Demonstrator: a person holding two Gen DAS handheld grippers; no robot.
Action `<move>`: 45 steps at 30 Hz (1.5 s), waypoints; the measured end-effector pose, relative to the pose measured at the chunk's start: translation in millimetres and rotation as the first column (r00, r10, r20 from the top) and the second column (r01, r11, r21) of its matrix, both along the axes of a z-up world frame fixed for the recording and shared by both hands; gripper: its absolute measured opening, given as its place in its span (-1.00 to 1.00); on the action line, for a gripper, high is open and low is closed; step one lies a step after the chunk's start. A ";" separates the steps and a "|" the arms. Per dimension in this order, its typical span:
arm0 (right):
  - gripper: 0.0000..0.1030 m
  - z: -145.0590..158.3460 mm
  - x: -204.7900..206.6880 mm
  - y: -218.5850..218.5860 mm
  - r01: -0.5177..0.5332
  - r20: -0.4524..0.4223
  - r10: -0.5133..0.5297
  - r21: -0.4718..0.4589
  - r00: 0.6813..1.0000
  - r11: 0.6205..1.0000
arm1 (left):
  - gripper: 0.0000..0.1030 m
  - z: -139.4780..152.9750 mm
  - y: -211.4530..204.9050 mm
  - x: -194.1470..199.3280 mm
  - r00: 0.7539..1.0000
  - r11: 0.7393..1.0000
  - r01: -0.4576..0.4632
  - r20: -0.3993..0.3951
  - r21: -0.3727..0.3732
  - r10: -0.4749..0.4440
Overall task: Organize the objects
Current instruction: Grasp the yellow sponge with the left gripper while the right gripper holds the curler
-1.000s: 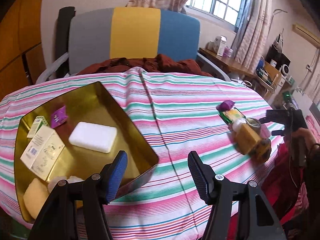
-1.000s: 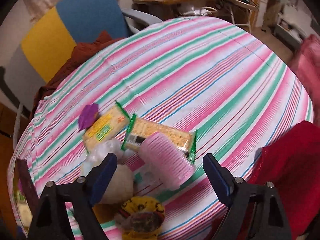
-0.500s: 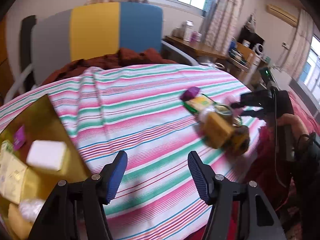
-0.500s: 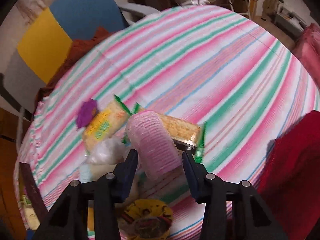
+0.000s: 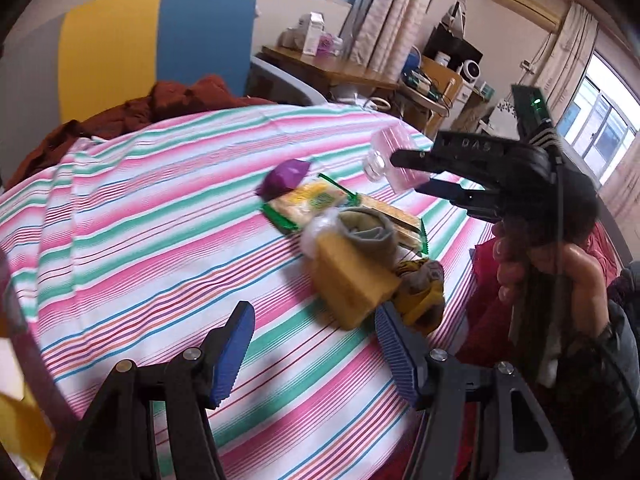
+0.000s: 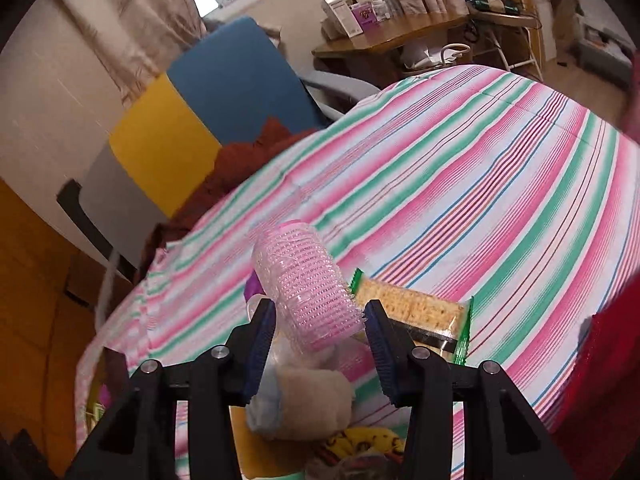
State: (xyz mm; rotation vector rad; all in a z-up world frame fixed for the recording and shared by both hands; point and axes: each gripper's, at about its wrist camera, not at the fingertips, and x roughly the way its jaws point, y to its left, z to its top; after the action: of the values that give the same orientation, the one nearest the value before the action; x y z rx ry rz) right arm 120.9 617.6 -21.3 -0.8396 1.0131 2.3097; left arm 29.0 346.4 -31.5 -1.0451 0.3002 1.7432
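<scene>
My right gripper (image 6: 320,320) is shut on a pink hair roller (image 6: 308,284) and holds it tilted a little above the striped tablecloth (image 6: 460,184). The left wrist view shows the same right gripper (image 5: 408,172) with the roller (image 5: 394,160) above a pile of items. My left gripper (image 5: 316,344) is open with nothing between its fingers, just short of the pile. The pile holds a yellow block (image 5: 352,284), a grey rolled sock (image 5: 368,228), cracker packs (image 5: 308,200), a purple wrapper (image 5: 286,174) and a yellow patterned item (image 5: 420,288).
A cracker pack (image 6: 416,308) and a cream soft lump (image 6: 312,400) lie under the roller. The gold tin's edge (image 5: 16,360) shows at the far left. A grey, yellow and blue chair (image 5: 160,40) with brown cloth stands behind the table. A red cloth (image 6: 600,380) hangs at the right edge.
My right gripper has shut on the pink roller and lifted it off the pile. My left gripper has swung from over the gold tin rightwards to the pile.
</scene>
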 end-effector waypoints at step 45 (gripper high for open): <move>-0.09 -10.4 -34.3 -34.0 -0.245 -0.056 0.243 -0.047 0.969 0.968 | -0.26 -4.6 -69.6 -24.9 0.992 0.990 -0.126 0.019 0.059 0.125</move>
State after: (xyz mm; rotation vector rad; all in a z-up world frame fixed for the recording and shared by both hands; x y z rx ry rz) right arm 86.5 583.6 -31.7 -0.9819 1.0482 2.5294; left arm 4.1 276.9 -36.1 -1.0525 0.1739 1.8441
